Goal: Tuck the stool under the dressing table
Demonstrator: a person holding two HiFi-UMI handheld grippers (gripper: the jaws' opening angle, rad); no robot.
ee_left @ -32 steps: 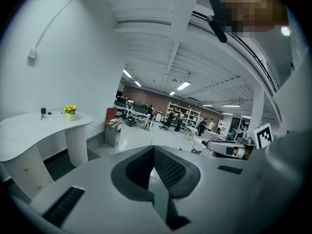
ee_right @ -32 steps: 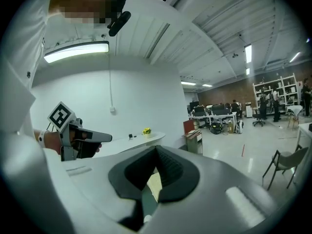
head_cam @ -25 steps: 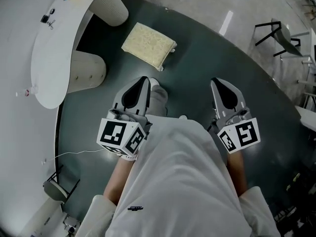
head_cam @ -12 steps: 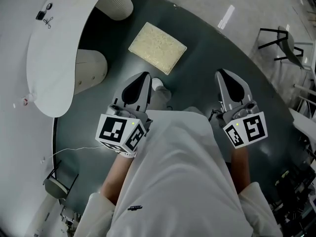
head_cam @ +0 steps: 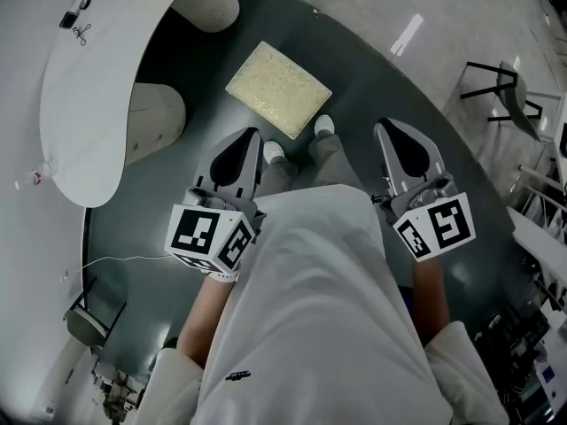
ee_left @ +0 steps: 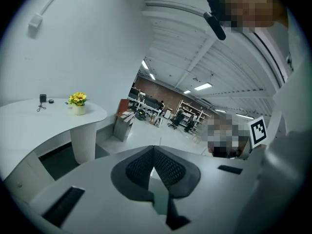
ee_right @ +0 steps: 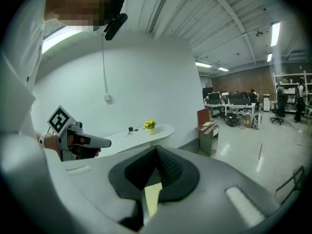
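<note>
Stool (head_cam: 279, 89): where do we find it?

From the head view we look down on its square, pale yellow, fuzzy seat. It stands on a dark round patch of floor (head_cam: 177, 211), just beyond the person's white shoes (head_cam: 273, 151).

Where is the dressing table?

The dressing table (head_cam: 80, 131) fills the left of that view, with a curved white top on two pale ribbed legs (head_cam: 155, 122). The stool stands to its right, clear of the top's edge and not yet under it. On the far end of the top we see a small pot of yellow flowers (ee_left: 78, 101).

What do we see of the grippers?

The left gripper (head_cam: 250, 136) and the right gripper (head_cam: 386, 129) point away from the person, one on each side of the legs. Both are near the stool's near edge but touch nothing.

How do the jaws stand?

In the left gripper view the dark pads meet at their tips, with nothing between them. The right gripper view shows the same: jaws together and empty. There we also see the left gripper held out at the left, in front of the white wall (ee_right: 146, 82).
</note>
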